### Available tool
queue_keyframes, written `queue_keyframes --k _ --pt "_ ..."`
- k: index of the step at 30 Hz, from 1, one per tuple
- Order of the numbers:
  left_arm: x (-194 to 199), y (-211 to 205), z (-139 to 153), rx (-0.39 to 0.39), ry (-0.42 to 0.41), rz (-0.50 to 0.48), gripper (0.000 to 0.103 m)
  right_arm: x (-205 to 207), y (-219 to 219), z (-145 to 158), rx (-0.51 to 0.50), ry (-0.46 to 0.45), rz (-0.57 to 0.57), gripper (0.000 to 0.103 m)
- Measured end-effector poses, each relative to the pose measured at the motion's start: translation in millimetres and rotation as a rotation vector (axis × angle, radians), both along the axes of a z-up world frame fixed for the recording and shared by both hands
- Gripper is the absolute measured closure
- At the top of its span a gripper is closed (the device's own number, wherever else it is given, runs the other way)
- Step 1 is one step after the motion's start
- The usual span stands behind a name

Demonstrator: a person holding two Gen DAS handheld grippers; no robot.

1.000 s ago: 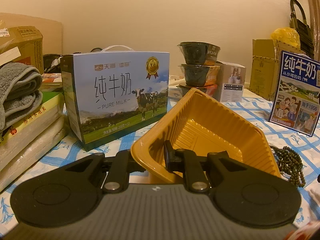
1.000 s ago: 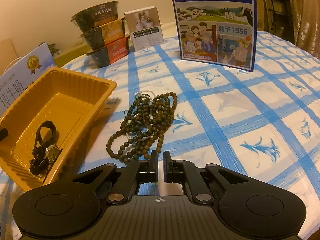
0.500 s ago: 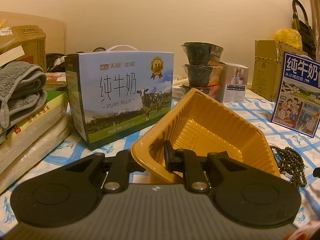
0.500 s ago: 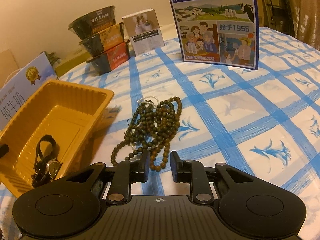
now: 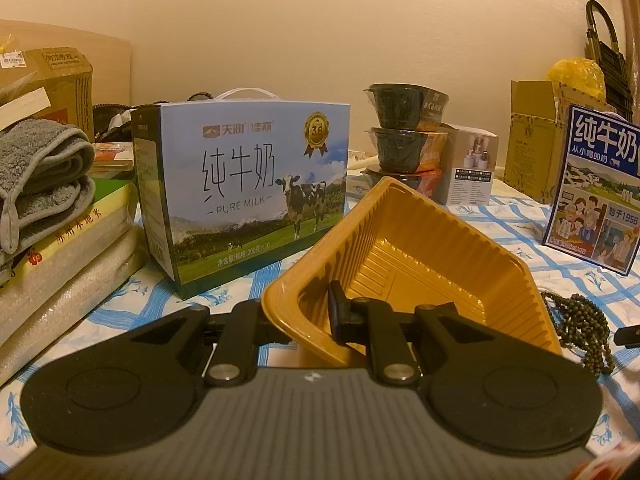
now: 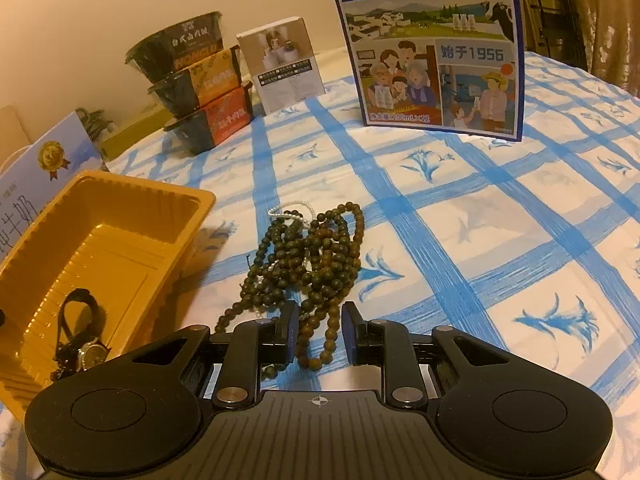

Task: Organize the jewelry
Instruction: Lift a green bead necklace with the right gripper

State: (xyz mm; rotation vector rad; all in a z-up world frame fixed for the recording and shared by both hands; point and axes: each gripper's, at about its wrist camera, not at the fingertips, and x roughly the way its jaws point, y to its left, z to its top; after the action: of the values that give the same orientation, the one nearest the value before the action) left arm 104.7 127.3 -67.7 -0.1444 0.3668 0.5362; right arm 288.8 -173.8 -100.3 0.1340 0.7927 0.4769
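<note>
Since a second ago the right claw (image 6: 319, 334) has parted its jaws and slid forward over the beads (image 6: 308, 260), so the nearest strands now lie between the released fingers, untouched as far as shows. At the left the left claw (image 5: 310, 322) is clenched on the near rim of the yellow tray (image 5: 460, 240), tipping it up off the checked cloth (image 6: 460, 240); a watch (image 6: 86, 344) lies in the tray's near end (seen from the right wrist). Just right of the tray the beads sit heaped on the cloth, with a thin white string (image 6: 288, 209) showing at their far edge.
</note>
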Motion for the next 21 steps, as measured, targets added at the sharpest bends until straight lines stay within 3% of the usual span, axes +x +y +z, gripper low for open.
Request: queue_keyframes --k 11,15,17,21 --pt "0.1 1.2 -0.6 0.0 0.0 0.0 0.087 25.4 3.0 -9.3 0.071 0.045 -0.074 0.079" --pt "0.1 1.4 -0.6 -0.002 0.0 0.0 0.087 28.0 7.9 -13.0 0.03 0.021 -0.075 0.08" --pt "0.1 1.0 -0.6 0.0 0.0 0.0 0.087 25.7 9.7 -12.9 0.009 -0.003 -0.055 0.096" --pt "0.1 1.0 -0.6 0.0 -0.001 -0.001 0.087 19.4 9.9 -12.5 -0.016 -0.023 -0.028 0.097"
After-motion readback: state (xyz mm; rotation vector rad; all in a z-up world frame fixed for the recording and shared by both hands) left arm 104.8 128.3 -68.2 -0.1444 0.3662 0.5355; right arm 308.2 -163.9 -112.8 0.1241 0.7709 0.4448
